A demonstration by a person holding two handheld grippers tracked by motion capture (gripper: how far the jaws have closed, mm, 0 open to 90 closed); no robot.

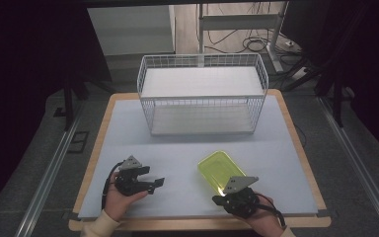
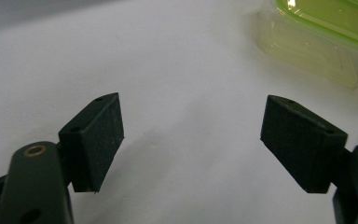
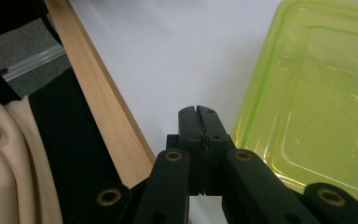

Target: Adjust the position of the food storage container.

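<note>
A translucent yellow-green plastic container point(image 1: 221, 168) lies flat on the pale table cover, front right of centre. My right gripper point(image 1: 216, 199) sits just in front of it by the table's front edge, jaws pressed together with nothing between them. In the right gripper view the shut right gripper point(image 3: 198, 112) points past the container point(image 3: 317, 102), which lies to its right, apart from it. My left gripper point(image 1: 159, 182) rests at the front left, open. Its fingertips point(image 2: 98, 135) stand wide over bare cover, with the container point(image 2: 317, 37) farther off at upper right.
A white wire basket point(image 1: 202, 98) with a shelf stands at the back centre of the table. The wooden table edge point(image 3: 102, 107) runs just left of my right gripper, with a cream sleeve point(image 3: 4, 154) beside it. Dark floor and cables lie beyond.
</note>
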